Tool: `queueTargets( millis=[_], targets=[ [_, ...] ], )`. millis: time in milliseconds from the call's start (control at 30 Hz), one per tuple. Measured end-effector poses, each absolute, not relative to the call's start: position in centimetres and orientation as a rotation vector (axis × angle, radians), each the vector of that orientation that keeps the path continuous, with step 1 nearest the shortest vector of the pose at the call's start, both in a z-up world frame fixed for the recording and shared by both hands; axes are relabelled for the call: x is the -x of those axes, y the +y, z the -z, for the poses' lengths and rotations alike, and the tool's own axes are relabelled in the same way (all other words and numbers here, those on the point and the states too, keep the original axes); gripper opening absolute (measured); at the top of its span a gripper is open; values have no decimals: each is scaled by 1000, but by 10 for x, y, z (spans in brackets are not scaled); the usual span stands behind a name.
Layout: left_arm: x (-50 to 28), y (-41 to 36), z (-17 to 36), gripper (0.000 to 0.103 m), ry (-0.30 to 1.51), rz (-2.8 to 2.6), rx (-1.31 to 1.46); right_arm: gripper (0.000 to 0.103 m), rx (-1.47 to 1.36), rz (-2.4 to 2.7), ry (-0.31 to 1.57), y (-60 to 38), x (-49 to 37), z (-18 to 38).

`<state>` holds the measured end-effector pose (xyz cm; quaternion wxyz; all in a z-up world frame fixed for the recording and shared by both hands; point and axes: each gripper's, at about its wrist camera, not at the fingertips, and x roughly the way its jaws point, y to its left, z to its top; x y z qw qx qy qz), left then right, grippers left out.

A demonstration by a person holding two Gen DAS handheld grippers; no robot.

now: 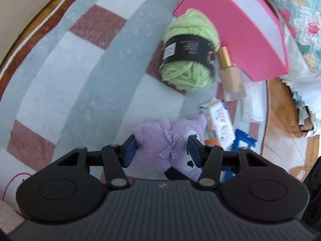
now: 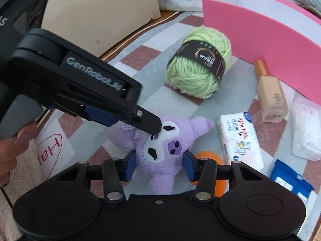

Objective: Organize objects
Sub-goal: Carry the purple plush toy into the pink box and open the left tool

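A purple plush toy (image 1: 160, 140) with a white face lies on the checked rug; it also shows in the right wrist view (image 2: 160, 150). My left gripper (image 1: 161, 150) has its blue pads on both sides of the plush's upper part, touching it. My right gripper (image 2: 158, 164) has its pads against the plush's lower body. In the right wrist view the left gripper (image 2: 128, 120) reaches in from the left over the plush's head. A pink box (image 2: 260, 32) stands open at the back right.
Green yarn ball (image 2: 200, 68), foundation bottle (image 2: 270, 96), tissue pack (image 2: 240, 138), white packet (image 2: 305, 128), blue packet (image 2: 291, 180) and an orange object (image 2: 210, 158) lie on the rug (image 1: 80, 80). A beige cabinet (image 2: 100, 10) stands behind. A labelled paper (image 2: 52, 150) lies at left.
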<state>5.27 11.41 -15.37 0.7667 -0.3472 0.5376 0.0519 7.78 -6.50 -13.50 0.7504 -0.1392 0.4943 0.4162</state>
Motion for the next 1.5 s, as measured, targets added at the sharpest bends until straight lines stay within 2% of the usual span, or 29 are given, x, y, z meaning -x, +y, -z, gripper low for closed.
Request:
queueTargets(
  millis=[200,433,833,1167,1500],
  targets=[
    [-48,107,111,52,1068,-50,703,54,326,-913,981,-75,-74,94],
    [-60,89,38,52,995,65,525,54,300,-895,862,-97,-84,33],
    [-135,58,-63,53,869,122,411,54,257,-826,716,-121,-152,-48],
    [-245,54,-61,53,877,143,425,54,192,-739,765,-122,-256,-48],
    [-334,49,9,54,983,97,418,54,202,-671,834,-102,-318,24]
  ],
)
